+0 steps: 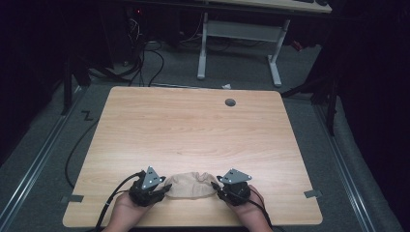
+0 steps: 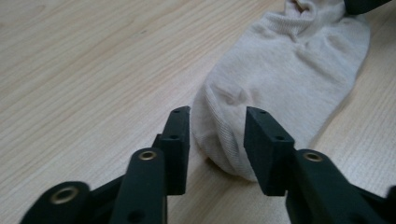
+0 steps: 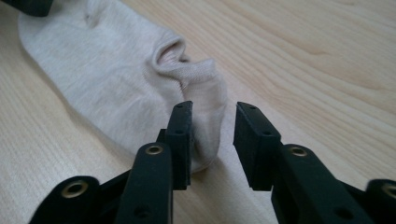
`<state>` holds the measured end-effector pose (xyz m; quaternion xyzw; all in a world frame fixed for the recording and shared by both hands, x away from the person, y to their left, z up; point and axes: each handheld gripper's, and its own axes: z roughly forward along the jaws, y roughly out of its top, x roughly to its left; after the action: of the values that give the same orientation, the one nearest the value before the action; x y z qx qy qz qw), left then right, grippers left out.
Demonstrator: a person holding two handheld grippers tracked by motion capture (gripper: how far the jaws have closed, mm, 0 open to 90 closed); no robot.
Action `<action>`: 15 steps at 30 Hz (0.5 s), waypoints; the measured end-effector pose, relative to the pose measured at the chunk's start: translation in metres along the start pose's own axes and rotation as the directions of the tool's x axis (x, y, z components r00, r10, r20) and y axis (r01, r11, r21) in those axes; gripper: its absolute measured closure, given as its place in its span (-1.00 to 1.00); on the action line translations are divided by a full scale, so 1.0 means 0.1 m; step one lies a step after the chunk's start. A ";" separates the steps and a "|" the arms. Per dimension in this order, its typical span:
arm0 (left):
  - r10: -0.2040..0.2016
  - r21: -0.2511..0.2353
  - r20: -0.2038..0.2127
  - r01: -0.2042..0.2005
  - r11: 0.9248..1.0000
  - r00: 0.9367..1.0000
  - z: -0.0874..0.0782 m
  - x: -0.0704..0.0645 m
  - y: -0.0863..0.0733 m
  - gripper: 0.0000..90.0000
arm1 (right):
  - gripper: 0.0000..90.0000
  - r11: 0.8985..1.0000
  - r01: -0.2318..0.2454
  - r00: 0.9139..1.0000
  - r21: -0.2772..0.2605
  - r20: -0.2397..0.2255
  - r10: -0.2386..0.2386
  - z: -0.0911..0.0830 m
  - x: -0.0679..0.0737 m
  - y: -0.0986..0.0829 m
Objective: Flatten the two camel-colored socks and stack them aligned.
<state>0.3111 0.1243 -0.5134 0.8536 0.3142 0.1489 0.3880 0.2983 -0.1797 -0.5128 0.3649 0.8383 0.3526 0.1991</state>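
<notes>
A beige ankle sock point(image 1: 191, 184) lies flat near the table's front edge, between my two grippers. My left gripper point(image 1: 166, 187) stands open at the sock's left end; in the left gripper view the rounded toe point(image 2: 224, 140) sits between the open jaws of that gripper point(image 2: 217, 116). My right gripper point(image 1: 216, 186) is open at the sock's right end. In the right gripper view the cuff end point(image 3: 205, 112) of the sock point(image 3: 112, 79) lies between the jaws of this gripper point(image 3: 212, 109), nearer the left one.
The wooden table point(image 1: 193, 130) has a grey cable grommet point(image 1: 230, 102) near its far edge. A white desk frame point(image 1: 239, 36) stands on the floor beyond. Cables point(image 1: 109, 203) trail from the grippers off the front edge.
</notes>
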 end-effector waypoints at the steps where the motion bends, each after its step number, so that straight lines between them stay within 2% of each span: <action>1: -0.004 -0.004 0.000 0.004 1.000 1.000 -0.01 0.01 0.00 0.27 | 0.43 1.000 -0.005 1.000 -0.006 0.004 0.006 -0.01 -0.01 0.00; 4: -0.001 -0.019 -0.015 0.000 1.000 1.000 -0.04 0.08 0.01 0.20 | 0.35 0.999 -0.026 1.000 -0.024 0.012 0.027 -0.02 -0.06 0.00; 10: -0.034 -0.040 -0.044 0.033 0.999 0.998 -0.09 0.22 -0.01 0.11 | 0.24 0.996 -0.074 0.996 -0.045 0.045 0.076 -0.06 -0.23 -0.05; 15: -0.068 -0.040 -0.098 0.064 0.997 0.993 -0.12 0.42 -0.07 0.07 | 0.17 0.992 -0.113 0.989 -0.061 0.087 0.118 -0.08 -0.41 -0.11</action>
<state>0.3343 0.1621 -0.5110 0.8269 0.3584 0.1839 0.3923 0.3151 -0.2200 -0.5125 0.4226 0.7958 0.3700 0.2263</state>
